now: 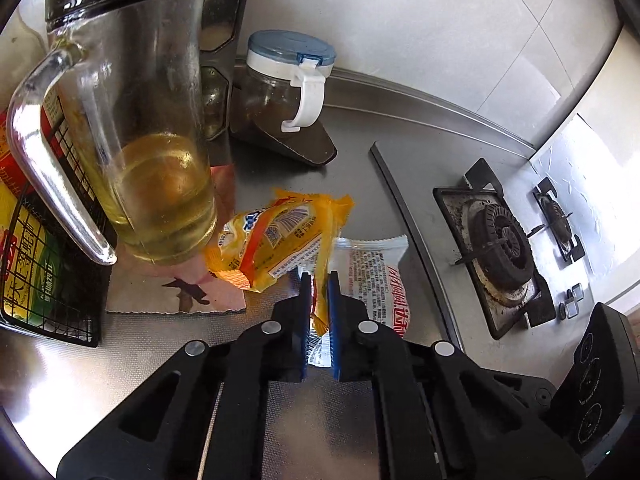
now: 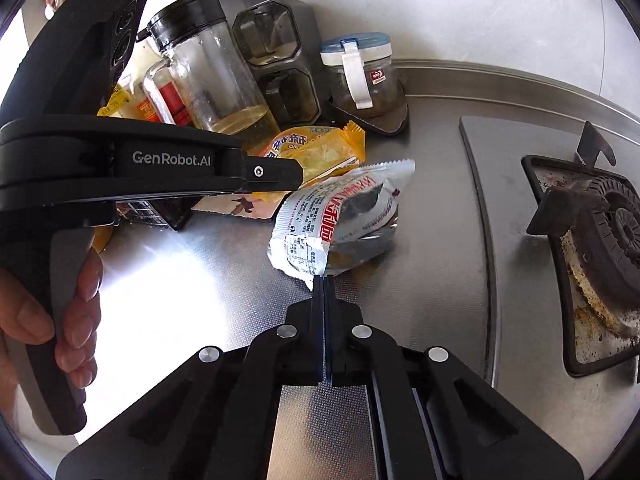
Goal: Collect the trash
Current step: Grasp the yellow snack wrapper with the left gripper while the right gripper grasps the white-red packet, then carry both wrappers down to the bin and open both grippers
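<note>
A yellow snack wrapper [image 1: 276,240] lies by the oil jug; my left gripper [image 1: 320,280] is shut on its right edge, the blue pads pinching the film. It also shows in the right wrist view [image 2: 324,148], where the left gripper's body [image 2: 160,164] reaches over it. A white and red wrapper [image 1: 376,276] lies just right of it on the steel counter. My right gripper [image 2: 324,280] is shut on the near corner of this white wrapper [image 2: 340,216], which stands puffed up.
A glass oil jug [image 1: 132,132] stands close at the left on a paper mat. A wire basket [image 1: 48,248] with packets is far left. A spice jar [image 1: 284,80] and seasoning boxes [image 2: 276,64] stand at the back. The gas hob [image 1: 496,248] is at the right.
</note>
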Action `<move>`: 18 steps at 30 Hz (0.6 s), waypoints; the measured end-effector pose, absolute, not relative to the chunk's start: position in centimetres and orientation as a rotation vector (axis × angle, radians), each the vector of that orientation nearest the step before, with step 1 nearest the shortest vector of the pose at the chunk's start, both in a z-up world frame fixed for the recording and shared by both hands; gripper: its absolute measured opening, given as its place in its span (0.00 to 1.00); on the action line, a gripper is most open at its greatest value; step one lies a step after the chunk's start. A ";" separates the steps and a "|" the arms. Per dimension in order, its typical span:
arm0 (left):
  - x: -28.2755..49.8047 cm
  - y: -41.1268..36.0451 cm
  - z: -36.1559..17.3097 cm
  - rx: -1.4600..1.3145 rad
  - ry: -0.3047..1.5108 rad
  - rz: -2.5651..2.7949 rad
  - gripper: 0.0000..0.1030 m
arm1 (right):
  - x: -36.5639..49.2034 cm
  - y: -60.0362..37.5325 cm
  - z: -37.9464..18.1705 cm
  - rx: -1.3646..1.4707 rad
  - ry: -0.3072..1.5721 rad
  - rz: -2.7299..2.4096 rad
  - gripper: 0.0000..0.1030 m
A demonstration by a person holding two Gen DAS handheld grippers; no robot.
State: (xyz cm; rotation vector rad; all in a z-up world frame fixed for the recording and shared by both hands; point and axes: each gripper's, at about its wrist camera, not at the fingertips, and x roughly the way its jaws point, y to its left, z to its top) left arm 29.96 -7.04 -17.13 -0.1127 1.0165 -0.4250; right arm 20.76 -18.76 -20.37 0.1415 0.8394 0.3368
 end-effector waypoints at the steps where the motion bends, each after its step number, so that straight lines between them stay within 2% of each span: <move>1: 30.0 -7.0 -17.1 -0.110 1.015 -0.426 0.06 | 20.6 -18.8 -20.3 0.139 0.833 0.340 0.02; 10: 28.7 -6.6 -15.8 -0.085 0.972 -0.415 0.02 | 18.8 -19.7 -19.7 0.141 0.811 0.332 0.01; 18: 24.5 -6.5 -13.4 -0.072 0.931 -0.419 0.01 | 14.6 -21.0 -17.4 0.143 0.775 0.328 0.02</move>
